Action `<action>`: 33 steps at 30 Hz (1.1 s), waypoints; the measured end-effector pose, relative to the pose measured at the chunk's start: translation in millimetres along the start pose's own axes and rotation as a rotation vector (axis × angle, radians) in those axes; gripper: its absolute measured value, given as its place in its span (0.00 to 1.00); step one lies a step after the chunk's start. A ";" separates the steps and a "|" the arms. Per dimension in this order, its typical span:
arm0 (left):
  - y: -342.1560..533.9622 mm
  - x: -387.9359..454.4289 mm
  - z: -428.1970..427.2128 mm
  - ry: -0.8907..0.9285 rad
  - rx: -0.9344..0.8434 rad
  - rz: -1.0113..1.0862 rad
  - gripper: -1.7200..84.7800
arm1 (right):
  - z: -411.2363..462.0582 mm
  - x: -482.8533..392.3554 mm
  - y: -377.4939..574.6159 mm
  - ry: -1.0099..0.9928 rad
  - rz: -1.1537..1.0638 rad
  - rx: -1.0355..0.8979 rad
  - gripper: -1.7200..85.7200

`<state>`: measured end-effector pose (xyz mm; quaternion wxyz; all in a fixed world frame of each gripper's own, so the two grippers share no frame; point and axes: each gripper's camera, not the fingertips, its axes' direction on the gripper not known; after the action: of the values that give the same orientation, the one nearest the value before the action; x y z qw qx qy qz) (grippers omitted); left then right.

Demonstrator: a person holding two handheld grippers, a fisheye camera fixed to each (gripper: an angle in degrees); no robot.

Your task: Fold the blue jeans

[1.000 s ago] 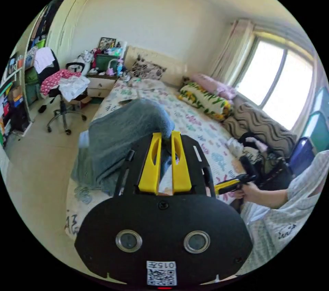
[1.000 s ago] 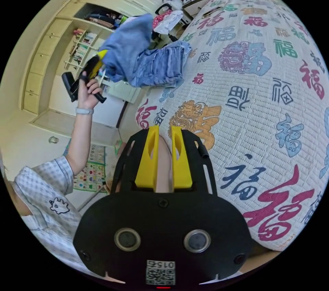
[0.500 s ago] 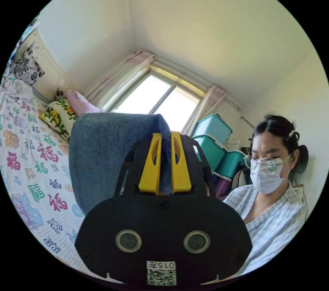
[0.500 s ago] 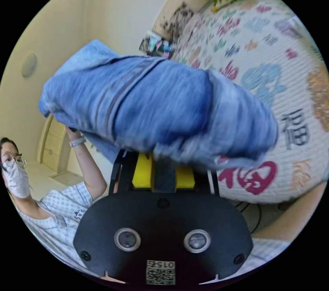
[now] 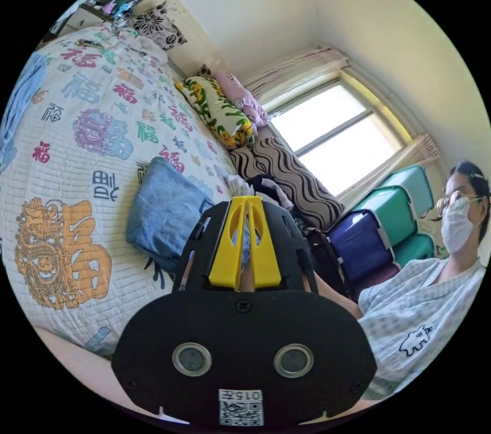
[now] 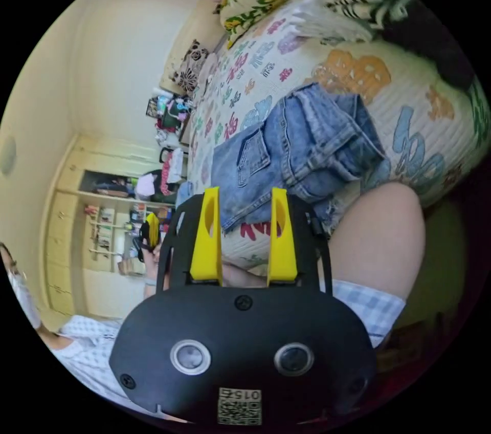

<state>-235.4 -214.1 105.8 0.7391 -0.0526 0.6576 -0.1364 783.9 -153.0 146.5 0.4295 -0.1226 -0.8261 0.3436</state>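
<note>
Both grippers now free of denim: left gripper (image 5: pixel 246 202) has its yellow jaws pressed together on nothing, where half a second ago it pinched the cloth; right gripper (image 6: pixel 243 198) stands spread wide, empty. Blue jeans (image 6: pixel 302 147), airborne earlier, now lie as a folded bundle on the bedspread (image 5: pixel 76 111), just beyond both sets of jaw tips, near the bed's edge.

Bright daylight from blown-out window (image 5: pixel 337 139); sharp frames; heavy fisheye bending at edges.
</note>
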 end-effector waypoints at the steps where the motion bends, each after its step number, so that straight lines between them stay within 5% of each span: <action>1: -0.6 5.4 9.2 -0.022 -0.036 0.025 0.03 | 0.8 4.0 -3.5 0.012 0.011 -0.010 0.18; 6: 0.9 69.0 129.3 -0.354 -0.363 0.384 0.17 | 6.3 -6.0 -53.5 0.118 -0.036 -0.126 0.17; 13: 45.4 107.1 300.6 -0.425 -0.811 0.646 0.19 | 9.7 -48.1 -162.5 0.424 -0.097 -0.437 0.17; 16: 80.0 119.4 352.4 -0.660 -0.971 0.863 0.20 | -9.7 -75.1 -189.4 0.572 -0.153 -0.416 0.16; 19: 90.7 115.3 358.2 -0.752 -0.958 0.946 0.18 | -25.1 -84.9 -206.2 0.632 -0.164 -0.397 0.16; 25: 18.1 80.4 289.2 -0.451 -0.782 0.650 0.06 | -40.3 -89.1 -217.9 0.561 -0.179 -0.354 0.17; 33: -97.4 21.7 63.1 -0.224 -0.137 0.226 0.04 | -8.1 -41.6 -195.4 0.570 -0.223 -0.435 0.17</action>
<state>-183.9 -319.6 118.3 0.8129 -0.0431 0.5808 -0.0005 833.4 -313.4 255.2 0.6410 -0.2111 -0.7352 0.0634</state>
